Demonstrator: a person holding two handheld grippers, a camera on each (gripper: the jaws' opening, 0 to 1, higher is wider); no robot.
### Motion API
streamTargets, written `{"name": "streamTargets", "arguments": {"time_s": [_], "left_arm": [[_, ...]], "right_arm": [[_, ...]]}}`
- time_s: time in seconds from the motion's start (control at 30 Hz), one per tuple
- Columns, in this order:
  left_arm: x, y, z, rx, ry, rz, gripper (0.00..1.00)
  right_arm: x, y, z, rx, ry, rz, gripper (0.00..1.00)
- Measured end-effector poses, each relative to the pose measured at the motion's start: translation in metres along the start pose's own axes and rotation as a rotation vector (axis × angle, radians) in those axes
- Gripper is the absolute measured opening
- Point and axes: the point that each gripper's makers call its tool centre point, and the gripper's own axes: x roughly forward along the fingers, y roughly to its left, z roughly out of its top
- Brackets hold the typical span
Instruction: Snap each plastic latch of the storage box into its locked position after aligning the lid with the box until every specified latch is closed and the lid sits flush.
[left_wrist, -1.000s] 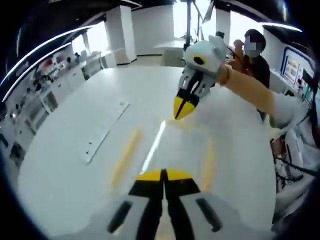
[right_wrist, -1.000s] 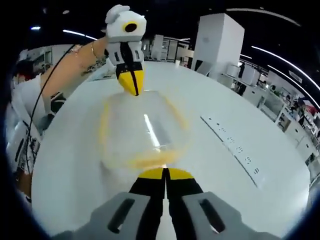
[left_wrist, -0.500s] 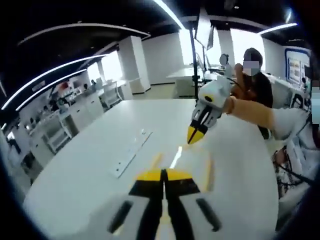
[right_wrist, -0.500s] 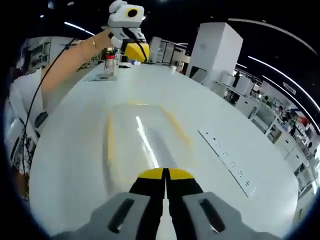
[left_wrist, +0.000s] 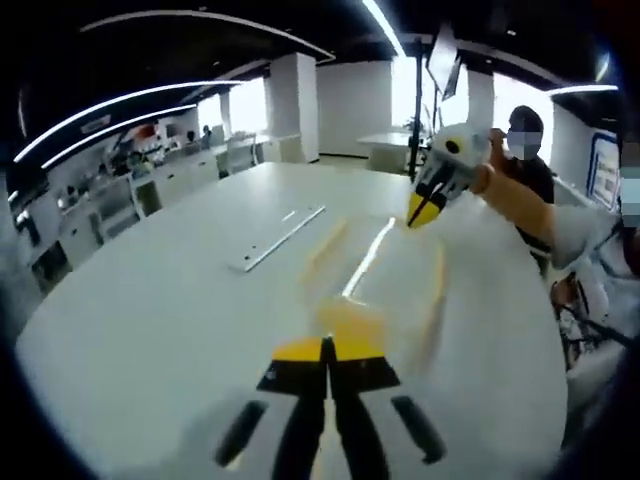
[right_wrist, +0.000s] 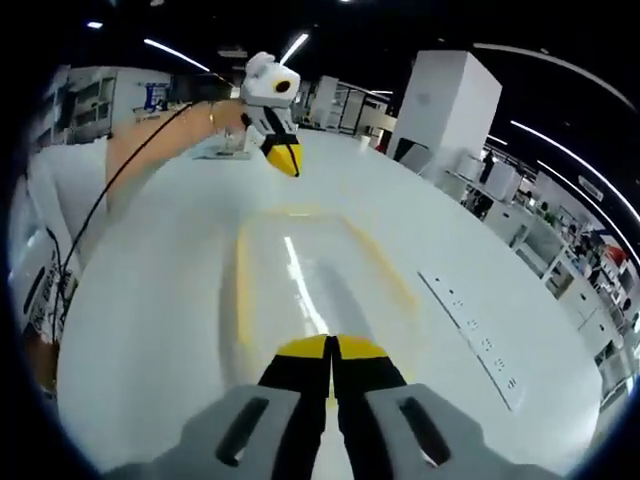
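While both jaws stay closed, each hand-held gripper (left_wrist: 327, 347) (right_wrist: 331, 345) hangs above the clear storage box (right_wrist: 300, 285) on the table (right_wrist: 150, 300)

A long white table (left_wrist: 150, 300) is stretching across an open office, with a flat power strip (right_wrist: 478, 338) lying along its surface, well apart from the near edge. A person in a dark top (left_wrist: 527, 160) is sitting beyond the table's far side. White pillars (right_wrist: 440, 95) and ceiling light strips (left_wrist: 120, 105) are showing behind.
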Motion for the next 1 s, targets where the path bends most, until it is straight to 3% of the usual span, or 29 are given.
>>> {"name": "streamTargets", "arguments": {"time_s": [0.23,0.4,0.6,0.83,0.97,1.0], "left_arm": [[0.026,-0.01,0.001,0.039,0.052,-0.091,0.0],[0.041,-0.017,0.002,0.072,0.094,-0.12,0.0],[0.046,-0.02,-0.004,0.107,0.171,-0.118,0.0],[0.049,-0.016,-0.005,0.13,0.217,-0.118,0.0],[0.056,-0.014,-0.016,0.145,0.292,-0.119,0.0],[0.057,-0.013,-0.012,0.163,0.29,-0.114,0.0]], "right_arm": [[0.0,0.0,0.001,-0.004,0.004,0.007,0.0],[0.0,0.0,0.001,0.002,0.0,0.014,0.0],[-0.001,-0.001,0.0,0.001,-0.004,0.023,0.0],[-0.001,-0.001,0.0,0.019,-0.02,0.042,0.0],[0.001,0.001,0.0,0.018,-0.006,0.035,0.0],[0.001,0.002,0.001,0.006,-0.005,0.032,0.0]]}}
